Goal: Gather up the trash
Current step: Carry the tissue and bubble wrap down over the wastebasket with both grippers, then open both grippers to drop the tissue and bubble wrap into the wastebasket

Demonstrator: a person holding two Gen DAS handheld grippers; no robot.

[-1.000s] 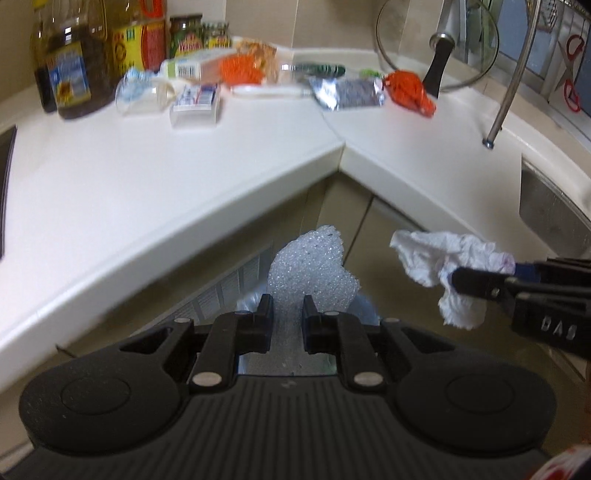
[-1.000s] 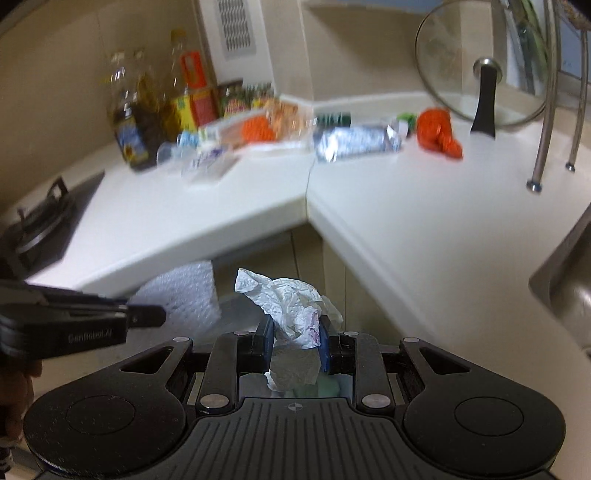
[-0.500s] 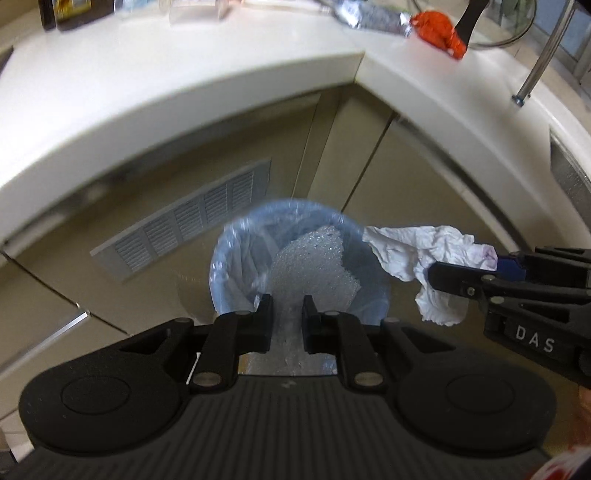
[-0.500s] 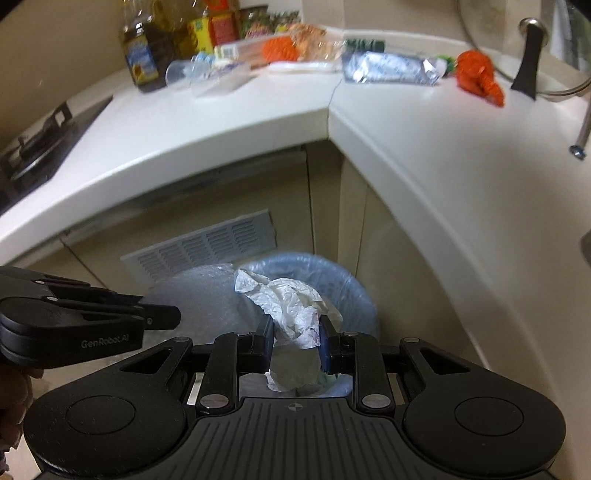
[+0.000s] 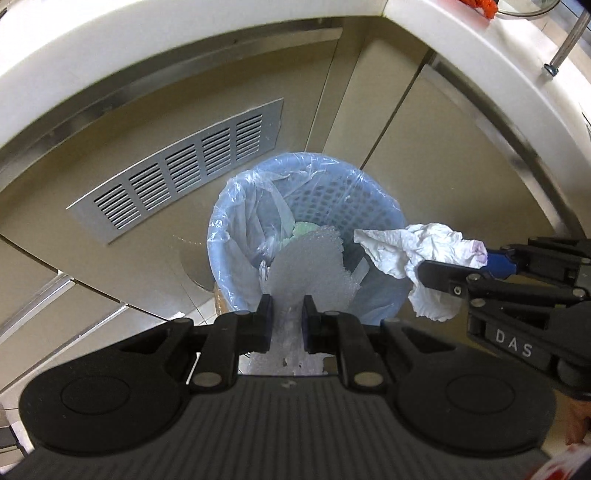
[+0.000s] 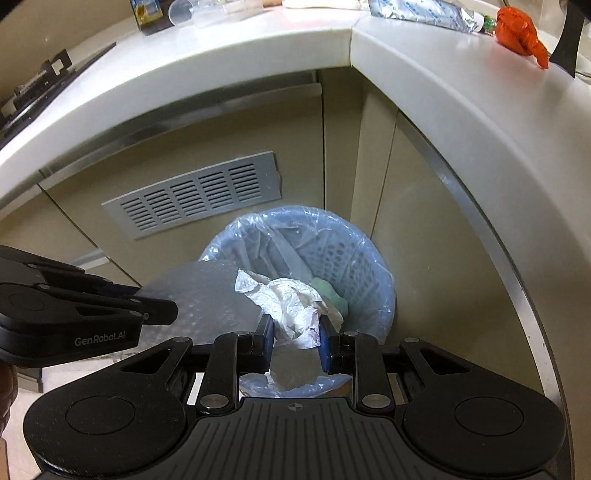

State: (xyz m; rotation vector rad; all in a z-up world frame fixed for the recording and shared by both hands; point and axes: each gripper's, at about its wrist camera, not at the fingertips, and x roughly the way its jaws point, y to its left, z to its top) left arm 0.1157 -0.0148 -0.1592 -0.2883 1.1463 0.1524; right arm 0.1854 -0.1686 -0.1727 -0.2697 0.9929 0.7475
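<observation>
A blue lattice trash bin lined with a clear bag stands on the floor in the cabinet corner, with green and pale scraps inside. My left gripper is shut on a piece of bubble wrap that hangs over the bin's mouth. My right gripper is shut on a crumpled white tissue, held above the bin's right side. Both grippers point steeply down, side by side.
The white L-shaped counter overhangs the bin on both sides. On it lie an orange wrapper and a silver foil packet. A grey vent grille sits in the cabinet door behind the bin. A stove is far left.
Both grippers have sunk from counter height and tipped downward, carrying the bubble wrap and the tissue. The bin, first hidden, now fills the middle of both views.
</observation>
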